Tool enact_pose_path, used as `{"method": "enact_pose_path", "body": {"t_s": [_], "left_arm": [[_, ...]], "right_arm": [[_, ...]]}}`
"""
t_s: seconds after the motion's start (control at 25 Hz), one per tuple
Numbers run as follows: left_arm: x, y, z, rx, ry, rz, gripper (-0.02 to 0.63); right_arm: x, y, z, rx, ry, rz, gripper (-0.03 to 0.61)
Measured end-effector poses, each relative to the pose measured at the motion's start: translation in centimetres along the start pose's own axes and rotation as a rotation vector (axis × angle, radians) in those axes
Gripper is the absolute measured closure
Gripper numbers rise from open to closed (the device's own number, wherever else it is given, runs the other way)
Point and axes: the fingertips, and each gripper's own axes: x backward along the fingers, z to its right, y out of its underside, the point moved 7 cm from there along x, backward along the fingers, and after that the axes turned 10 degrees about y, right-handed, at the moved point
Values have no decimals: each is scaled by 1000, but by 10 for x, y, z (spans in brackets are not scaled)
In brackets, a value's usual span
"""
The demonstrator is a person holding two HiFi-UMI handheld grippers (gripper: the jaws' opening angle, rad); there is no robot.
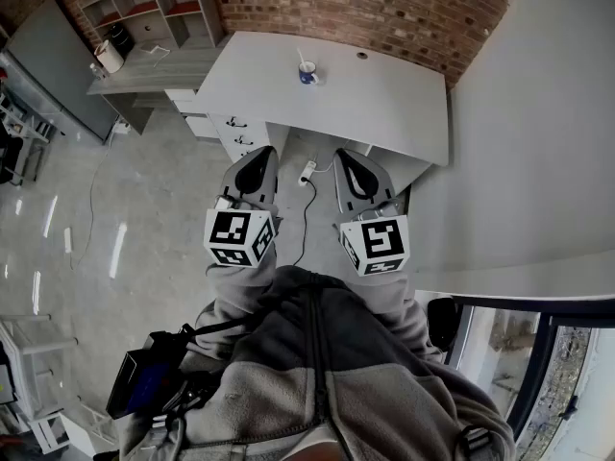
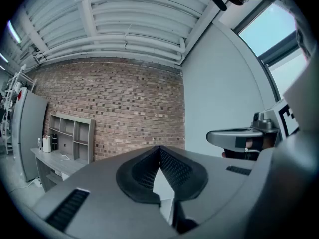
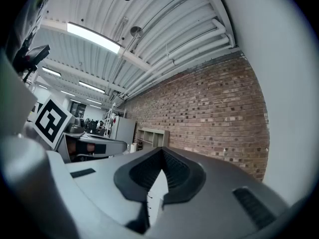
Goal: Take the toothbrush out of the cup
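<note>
A blue and white cup (image 1: 308,74) stands near the far edge of the pale grey table (image 1: 384,104), with a white toothbrush (image 1: 301,60) leaning out of it to the left. My left gripper (image 1: 258,155) and right gripper (image 1: 346,155) hang side by side in front of my chest, well short of the table and over the floor. Both are shut with nothing held. The left gripper view (image 2: 159,151) and the right gripper view (image 3: 162,151) face the brick wall and ceiling; neither shows the cup.
A white drawer cabinet (image 1: 235,133) sits under the table's left end. A power strip (image 1: 307,171) with a black cable lies on the floor between the grippers. An open shelf unit (image 1: 144,8) and a low desk (image 1: 144,70) stand at the back left, a white wall (image 1: 538,161) on the right.
</note>
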Motion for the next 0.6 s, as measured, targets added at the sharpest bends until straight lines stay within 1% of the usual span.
{"method": "enact_pose_path", "body": {"t_s": [0.32, 0.6], "left_arm": [[13, 0, -15, 13, -28, 50, 611], [19, 6, -13, -10, 28, 28, 611]], "right_arm": [[0, 1, -11, -13, 22, -6, 578], [1, 7, -25, -12, 26, -28, 578]]}}
